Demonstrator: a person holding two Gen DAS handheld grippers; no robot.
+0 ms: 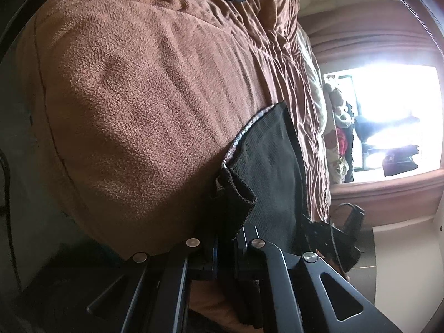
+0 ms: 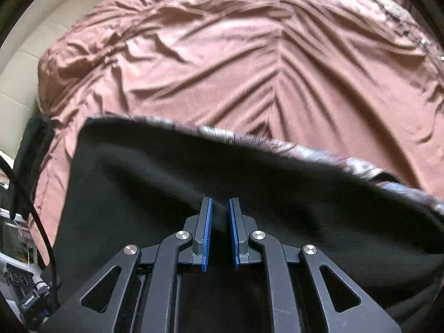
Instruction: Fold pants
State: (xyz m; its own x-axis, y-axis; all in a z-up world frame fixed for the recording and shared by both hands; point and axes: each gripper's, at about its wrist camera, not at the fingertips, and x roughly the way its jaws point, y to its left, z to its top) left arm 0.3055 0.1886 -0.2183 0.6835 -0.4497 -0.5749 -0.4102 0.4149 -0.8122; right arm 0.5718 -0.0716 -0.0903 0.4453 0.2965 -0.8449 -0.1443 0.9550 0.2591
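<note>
- The black pants (image 2: 194, 183) are held stretched between the two grippers, above the brown bedspread (image 2: 222, 55); a patterned lining edge (image 2: 277, 141) shows along the far hem.
- Right gripper (image 2: 220, 222): the jaws are nearly closed, and a fold of the black fabric is pinched between the blue pads (image 2: 207, 233). It is pitched steeply down toward the bed.
- Left gripper (image 1: 224, 238): the fingertips are hidden by bunched cloth; it is taken as clamped on a corner of the pants (image 1: 266, 161). It is tilted less steeply than the right.
- Key relation: the long axis of the garment runs from one gripper to the other, across the bed and roughly along its near edge.
- The right gripper (image 1: 341, 236) is seen just past the cloth in the left view, so the held ends are judged near each other.
- The fleece blanket (image 1: 125, 97) lies beside the pants.
</note>
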